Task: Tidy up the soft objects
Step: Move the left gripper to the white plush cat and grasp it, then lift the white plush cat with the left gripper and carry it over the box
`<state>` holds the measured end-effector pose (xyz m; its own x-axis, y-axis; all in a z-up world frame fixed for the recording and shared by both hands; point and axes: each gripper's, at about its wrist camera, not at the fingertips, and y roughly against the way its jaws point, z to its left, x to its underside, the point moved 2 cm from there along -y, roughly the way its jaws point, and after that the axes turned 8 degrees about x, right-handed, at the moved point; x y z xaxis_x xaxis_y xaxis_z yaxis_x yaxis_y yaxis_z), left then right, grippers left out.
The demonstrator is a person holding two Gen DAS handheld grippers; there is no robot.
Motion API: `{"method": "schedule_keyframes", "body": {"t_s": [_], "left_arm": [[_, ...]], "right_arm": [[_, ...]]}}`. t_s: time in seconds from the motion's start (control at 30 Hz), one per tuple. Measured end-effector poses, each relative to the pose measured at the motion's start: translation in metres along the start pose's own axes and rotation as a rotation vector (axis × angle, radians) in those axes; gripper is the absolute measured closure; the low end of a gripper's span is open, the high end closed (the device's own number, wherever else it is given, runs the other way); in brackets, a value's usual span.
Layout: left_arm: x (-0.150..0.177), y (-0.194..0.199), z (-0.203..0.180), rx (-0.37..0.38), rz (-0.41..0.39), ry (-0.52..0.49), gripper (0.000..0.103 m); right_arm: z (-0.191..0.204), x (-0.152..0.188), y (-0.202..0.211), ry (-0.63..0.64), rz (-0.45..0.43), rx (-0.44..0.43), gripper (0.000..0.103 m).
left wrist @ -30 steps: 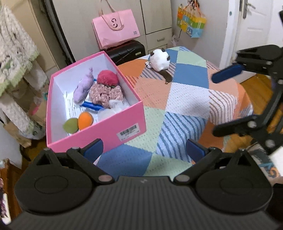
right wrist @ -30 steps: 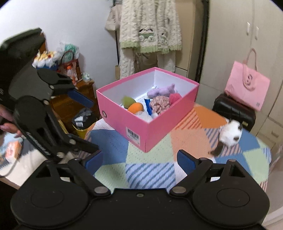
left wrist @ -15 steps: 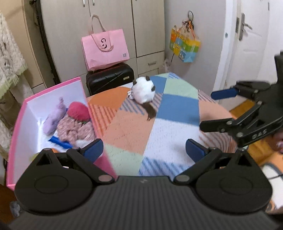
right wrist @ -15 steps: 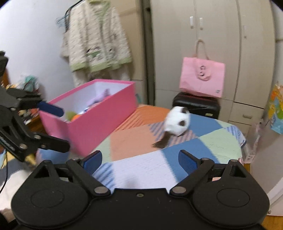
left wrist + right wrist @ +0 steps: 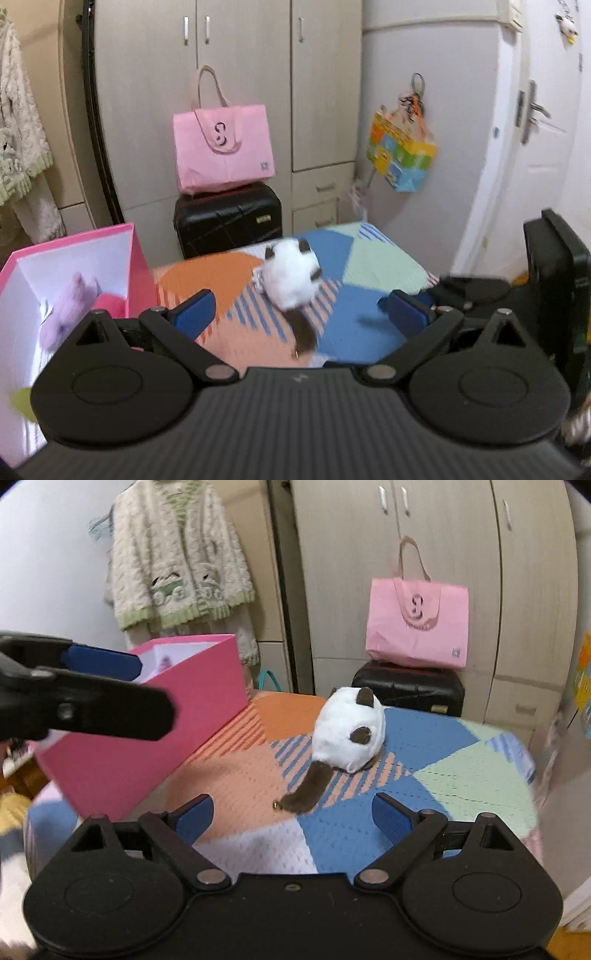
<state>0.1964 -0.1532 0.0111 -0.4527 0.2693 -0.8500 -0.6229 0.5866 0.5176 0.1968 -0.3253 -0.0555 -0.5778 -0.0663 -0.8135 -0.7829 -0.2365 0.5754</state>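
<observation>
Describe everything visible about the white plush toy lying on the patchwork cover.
The white plush toy is round and fluffy-looking, with dark brown ears and a long dark brown tail trailing toward the cameras, a small metallic bit at the tail's tip. It lies alone on the patchwork cover, outside and to the right of the pink box. Neither tool touches it; its face is turned away.

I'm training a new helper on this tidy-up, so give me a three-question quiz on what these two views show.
1. True or false: the white plush toy lies inside the pink box.
2. Which gripper holds something: A left, B right, C neither?
3. Fill in: the pink bag sits on a black ____.

Key: 1 false, it lies on the patchwork cloth; 2 C, both jaws open; 3 suitcase.
</observation>
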Motion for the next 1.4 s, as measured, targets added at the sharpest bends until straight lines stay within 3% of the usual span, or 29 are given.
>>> {"method": "schedule_keyframes", "body": {"t_s": [0.23,0.33,0.43,0.57,0.63,0.77,0.8,0.93,1.07,1.4], "left_arm": [[-0.005,-0.072,0.028,0.035,0.101,0.144,0.005],[-0.003,-0.104,0.041,0.044,0.152,0.219,0.008],[-0.001,-0.123,0.045,0.012,0.135,0.220,0.012],[0.000,-0.136,0.045,0.025,0.115,0.227,0.023],[0.002,-0.143,0.047,0.018,0.133,0.242,0.033],[0.005,-0.151,0.051,0.047,0.166,0.260,0.056],[0.006,-0.151,0.052,0.069,0.165,0.275,0.056],[0.010,-0.149,0.050,0.060,0.152,0.266,0.060],[0.013,-0.145,0.047,0.067,0.141,0.265,0.060],[0.028,-0.114,0.030,0.112,0.154,0.252,0.060]], "right_arm": [[-0.014,-0.017,-0.047,-0.020,0.019,-0.001,0.008],[-0.023,-0.020,-0.065,-0.013,0.021,0.055,0.009],[-0.026,-0.022,-0.077,0.004,0.023,0.056,0.009],[-0.030,-0.024,-0.093,0.025,0.026,0.074,0.010],[-0.032,-0.024,-0.098,0.023,0.028,0.087,0.014],[-0.034,-0.027,-0.106,0.026,0.085,0.071,0.030],[-0.031,-0.026,-0.105,0.050,0.081,0.069,0.036],[-0.023,-0.024,-0.101,0.084,0.062,0.102,0.041],[-0.019,-0.020,-0.094,0.097,0.039,0.122,0.042],[-0.010,-0.004,-0.060,0.043,0.078,0.123,0.041]]}}
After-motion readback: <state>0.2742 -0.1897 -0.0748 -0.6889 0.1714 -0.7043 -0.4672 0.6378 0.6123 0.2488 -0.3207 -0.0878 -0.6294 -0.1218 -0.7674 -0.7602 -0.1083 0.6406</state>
